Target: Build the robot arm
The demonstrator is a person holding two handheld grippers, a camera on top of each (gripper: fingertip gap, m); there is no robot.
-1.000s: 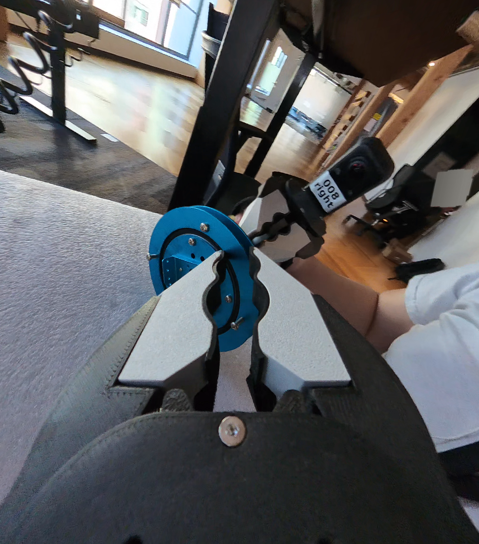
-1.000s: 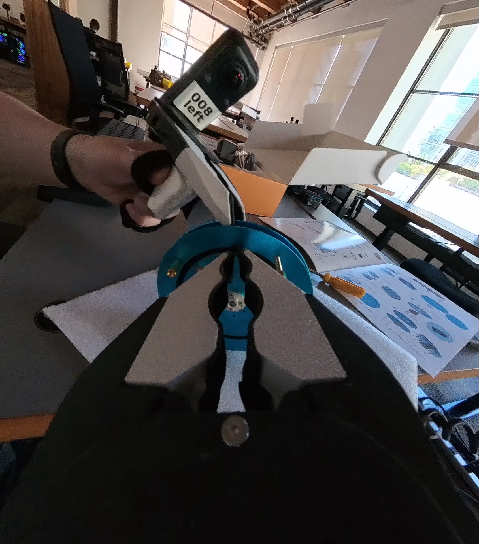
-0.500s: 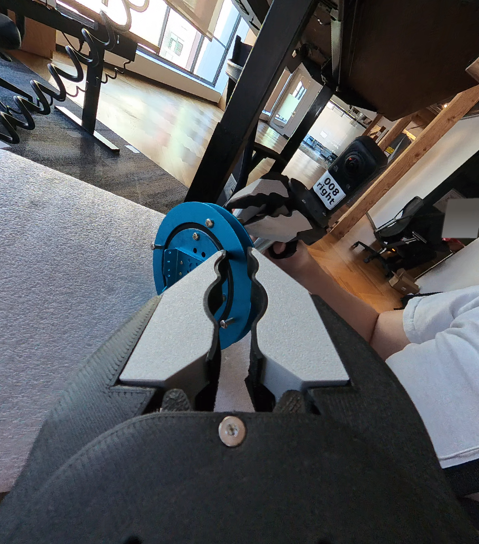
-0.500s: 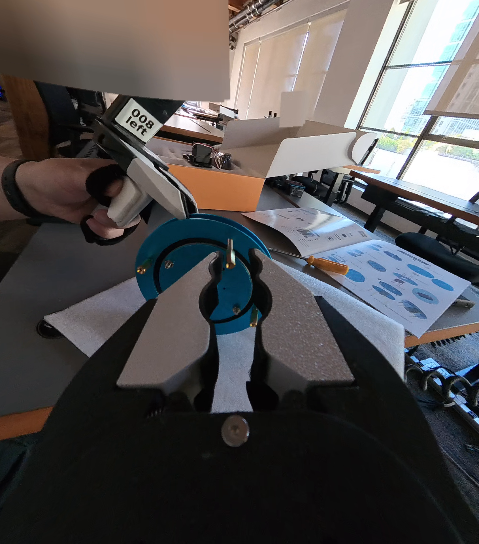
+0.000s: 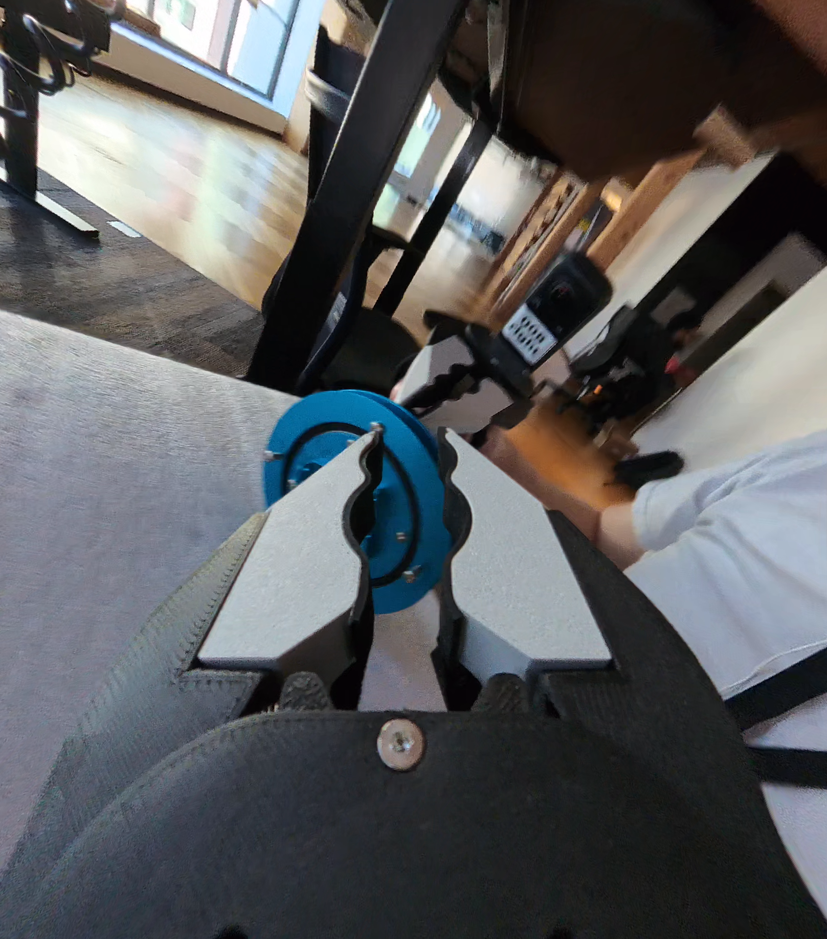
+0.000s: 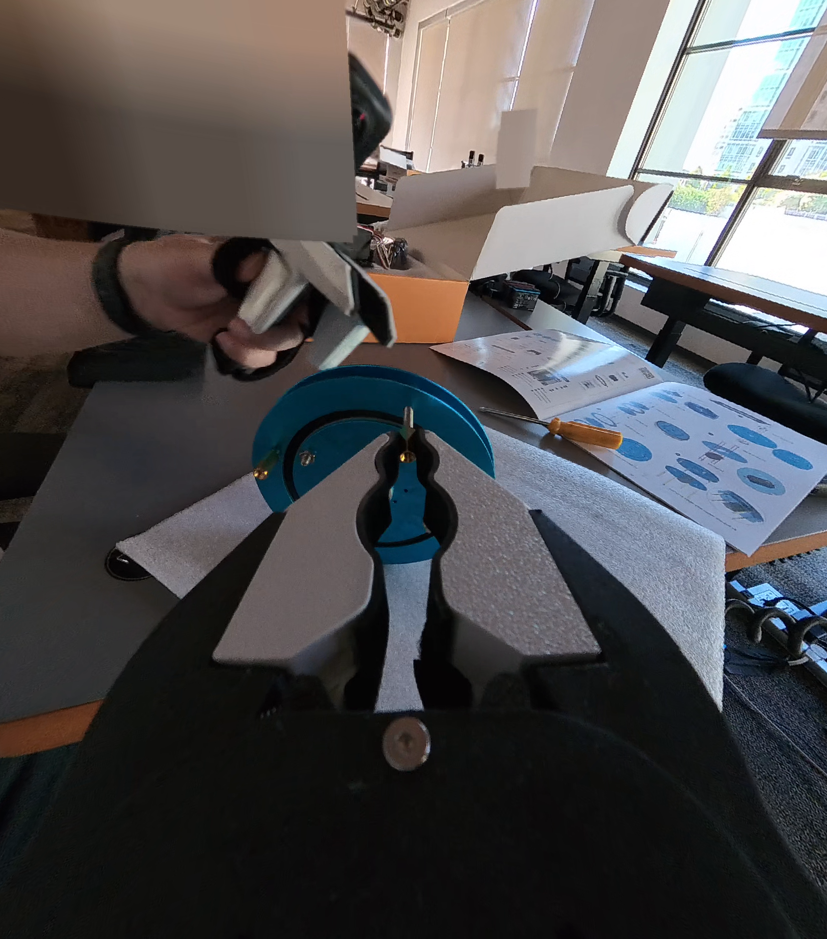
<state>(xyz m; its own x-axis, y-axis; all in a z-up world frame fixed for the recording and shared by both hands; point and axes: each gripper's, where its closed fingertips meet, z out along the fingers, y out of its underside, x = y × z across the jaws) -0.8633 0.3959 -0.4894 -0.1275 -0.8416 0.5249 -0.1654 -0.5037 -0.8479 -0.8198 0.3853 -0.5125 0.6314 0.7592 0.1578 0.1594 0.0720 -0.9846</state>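
The left gripper (image 5: 408, 447) is parted a little, its fingers either side of the rim of a blue metal disc assembly (image 5: 403, 513); whether they press it I cannot tell. The disc assembly stands on edge on a white foam sheet (image 6: 599, 513) near the front edge of the grey table (image 6: 111, 472). The right gripper (image 6: 407, 437) is nearly closed on a brass standoff (image 6: 407, 424) sticking out of the disc's face. An orange-handled screwdriver (image 6: 584, 433) lies beside an open instruction booklet (image 6: 706, 432) toward the table's right edge.
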